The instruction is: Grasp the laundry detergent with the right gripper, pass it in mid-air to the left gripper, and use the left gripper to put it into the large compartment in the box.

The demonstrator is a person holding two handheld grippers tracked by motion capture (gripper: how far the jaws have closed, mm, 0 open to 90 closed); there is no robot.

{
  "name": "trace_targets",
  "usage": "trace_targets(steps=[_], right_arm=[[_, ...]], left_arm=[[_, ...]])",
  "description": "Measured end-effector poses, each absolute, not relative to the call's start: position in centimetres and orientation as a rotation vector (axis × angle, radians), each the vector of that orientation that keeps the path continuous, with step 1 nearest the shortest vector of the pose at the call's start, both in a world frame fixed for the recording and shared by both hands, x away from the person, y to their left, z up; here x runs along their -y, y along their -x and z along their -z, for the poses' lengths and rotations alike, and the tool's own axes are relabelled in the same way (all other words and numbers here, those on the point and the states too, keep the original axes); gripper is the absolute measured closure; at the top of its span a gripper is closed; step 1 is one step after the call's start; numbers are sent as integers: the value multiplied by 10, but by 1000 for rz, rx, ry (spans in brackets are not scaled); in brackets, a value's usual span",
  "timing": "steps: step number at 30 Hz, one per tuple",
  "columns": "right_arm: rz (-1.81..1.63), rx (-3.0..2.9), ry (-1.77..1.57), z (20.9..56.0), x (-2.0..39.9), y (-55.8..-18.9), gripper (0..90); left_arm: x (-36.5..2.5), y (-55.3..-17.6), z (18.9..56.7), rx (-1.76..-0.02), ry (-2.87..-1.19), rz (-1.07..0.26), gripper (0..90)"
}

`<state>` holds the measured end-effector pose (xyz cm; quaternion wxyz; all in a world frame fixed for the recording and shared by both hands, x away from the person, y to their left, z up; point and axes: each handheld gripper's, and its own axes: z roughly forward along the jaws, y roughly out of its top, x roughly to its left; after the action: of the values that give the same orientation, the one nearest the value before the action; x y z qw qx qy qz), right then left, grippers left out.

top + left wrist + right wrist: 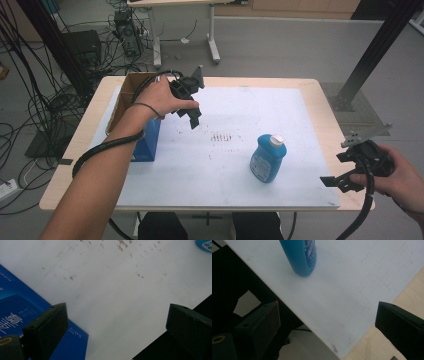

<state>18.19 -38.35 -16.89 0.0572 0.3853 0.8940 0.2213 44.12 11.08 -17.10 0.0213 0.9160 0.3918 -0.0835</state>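
Left gripper [192, 116]: jaws spread wide, nothing between them, held above the white mat [240, 115] around 10 o'clock of table centre, with the blue printed cardboard box [148, 142] just beside it at its 7 o'clock; in the left gripper view the box [22, 312] sits behind the left-hand jaw. Right gripper [336, 183]: jaws also wide and empty, off the table's right edge at about 4 o'clock, pointing back toward the mat. The blue plastic bottle with white cap [268, 157] stands upright on the mat near 5 o'clock of centre, well apart from both grippers, its base [302, 258] at 11 o'clock in the right gripper view.
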Motion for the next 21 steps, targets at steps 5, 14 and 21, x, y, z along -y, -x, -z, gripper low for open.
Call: trace_targets(steps=[5, 14, 21], right_arm=[[-710, -2688, -1177, 179, 384, -168, 55], [-805, -2652, -1195, 198, 389, -155, 57], [-865, -2634, -1176, 211, 382, -147, 57]], left_arm=[[-111, -441, 172, -1215, -2835, 262, 47], [-110, -441, 173, -1216, -2835, 262, 47], [-112, -441, 173, -1217, -2823, 269, 47]])
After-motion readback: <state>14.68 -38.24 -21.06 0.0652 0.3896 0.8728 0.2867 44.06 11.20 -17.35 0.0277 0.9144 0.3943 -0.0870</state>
